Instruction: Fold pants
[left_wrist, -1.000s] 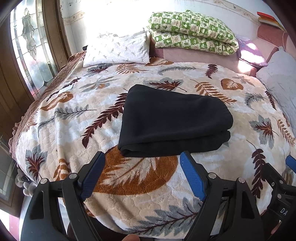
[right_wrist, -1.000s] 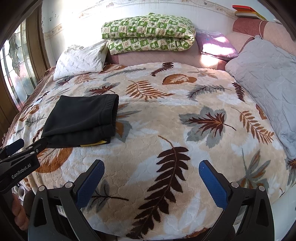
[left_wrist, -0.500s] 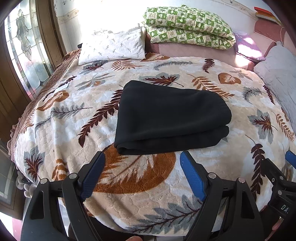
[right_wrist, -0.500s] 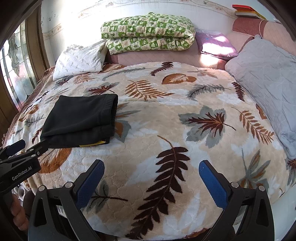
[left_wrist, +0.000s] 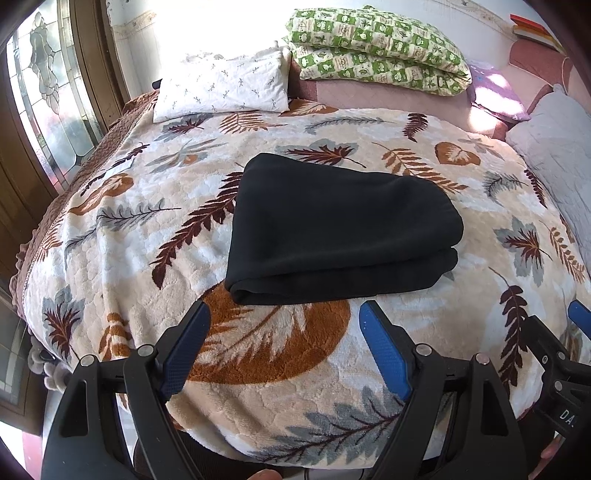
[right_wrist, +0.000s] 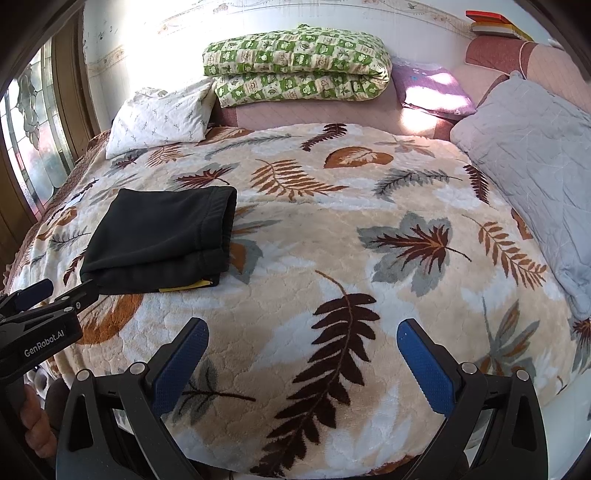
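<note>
Pants (left_wrist: 340, 229), black and folded into a thick rectangle, lie on a leaf-patterned blanket (left_wrist: 147, 280) just ahead of the left gripper (left_wrist: 284, 328), whose blue-padded fingers (left_wrist: 384, 350) stand spread wide and hold nothing. The fingertips hover over a large orange leaf print, close to the near folded edge of the garment but not touching it. Off to the side, the right gripper (right_wrist: 301, 347) is likewise splayed and empty above a dark brown fern print, well apart from the pants, which from its camera show a stitched waistband on the right end and a sliver of yellow (right_wrist: 188, 287) peeking from under the lower layer. The left tool's black frame, marked "GenRobot.AI", juts in at the lower left of the right wrist view, with part of a person's hand (right_wrist: 35, 421) beneath it. Farther back, a white sprigged pillow (left_wrist: 221, 86) rests at the head of the bed beside a folded green-and-white quilt (left_wrist: 376, 46), with a grey quilted cover (right_wrist: 532, 155) along the right side. Leaded stained glass (left_wrist: 44, 103) in a wooden frame fills the left wall.
</note>
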